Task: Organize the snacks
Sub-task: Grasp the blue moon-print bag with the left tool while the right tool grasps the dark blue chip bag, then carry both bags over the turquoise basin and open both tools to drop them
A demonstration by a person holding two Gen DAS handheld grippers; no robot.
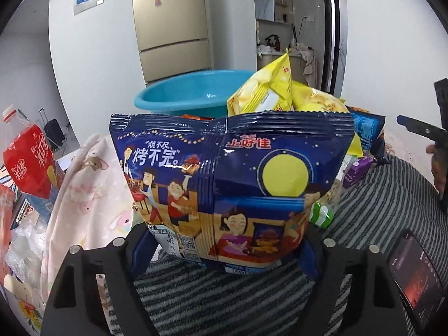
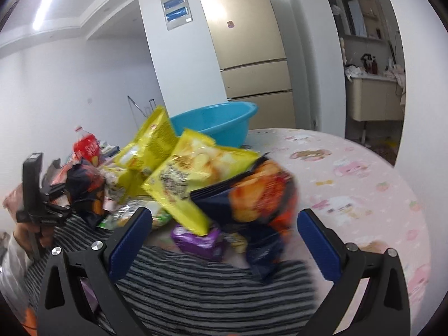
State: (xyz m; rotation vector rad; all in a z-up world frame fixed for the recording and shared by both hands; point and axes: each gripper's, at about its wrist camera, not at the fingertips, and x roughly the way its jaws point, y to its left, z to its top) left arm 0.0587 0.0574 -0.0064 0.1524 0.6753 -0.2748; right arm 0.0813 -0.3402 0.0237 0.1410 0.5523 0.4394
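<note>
We've got the left gripper [image 1: 224, 249] clamped on the bottom edge of the dark blue snack bag [image 1: 229, 184], which fills the centre of the left wrist view, standing upright over the striped cloth [image 1: 224, 302]. It looks light, puffy and crinkly, with slick foil, so we'd say pinch the flat sealed seam instead of the air-filled belly, and not hard or the chips crush. The right gripper [image 2: 224, 240] has its fingers spread wide with nothing in them, aimed at the pile of yellow chip bags [image 2: 179, 168] mid-frame, with the blue basin [image 2: 215, 123] behind
</note>
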